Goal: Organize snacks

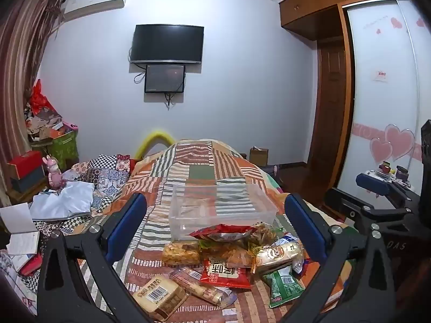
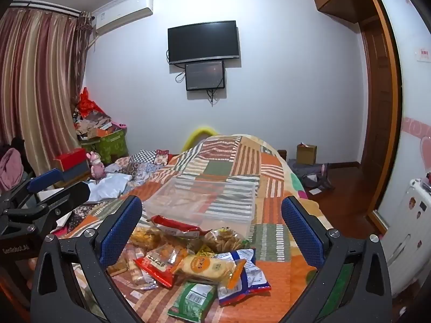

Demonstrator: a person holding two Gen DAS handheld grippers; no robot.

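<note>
While the clear plastic bin (image 1: 223,210) is sitting empty on the patchwork bedspread (image 1: 199,161), I am holding my left gripper (image 1: 215,228) and my right gripper (image 2: 211,231) spread wide, gripping nothing. Just in front of the bin, touching its near wall, the snack packets (image 2: 188,263) are lying in a loose heap: a red pouch (image 1: 225,271), a green bag (image 2: 192,300), a yellow rice cracker pack (image 2: 207,266), and blue-and-white sachets (image 2: 250,271).
</note>
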